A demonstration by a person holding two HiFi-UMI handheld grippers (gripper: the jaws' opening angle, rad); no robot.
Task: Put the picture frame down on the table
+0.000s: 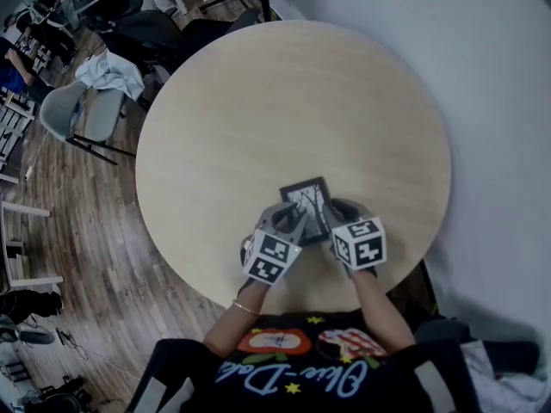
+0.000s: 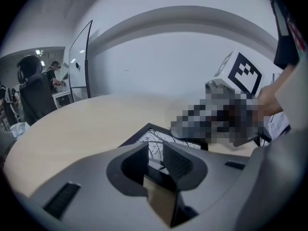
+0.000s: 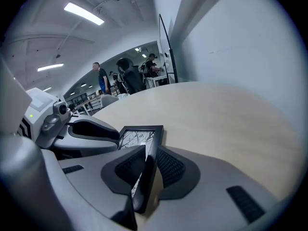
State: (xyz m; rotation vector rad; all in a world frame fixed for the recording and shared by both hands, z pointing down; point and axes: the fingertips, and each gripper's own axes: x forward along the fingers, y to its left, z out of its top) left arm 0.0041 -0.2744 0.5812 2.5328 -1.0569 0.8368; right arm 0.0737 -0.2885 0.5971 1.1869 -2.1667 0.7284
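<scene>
Jaws clamping opposite picture frame [image 1: 306, 198] edges, left gripper [image 1: 295, 221], right gripper [image 1: 334, 217]

Only lettering in view is on the shirt [image 1: 293, 375] at the bottom of the head view: light cursive script across the chest, looks like "Olue-Do…", letters not certain, with small stars and two colored patches around it. Cube [image 1: 274, 257] on the left tool [image 1: 297, 219] and cube [image 1: 360, 243] on the right tool [image 1: 332, 219] carry square black-and-white code patterns, not readable as text. Print in the picture frame [image 1: 308, 203] is bare branches, uncaptioned; anything in the room beyond the tabletop [image 1: 258, 110] is too small to read.
</scene>
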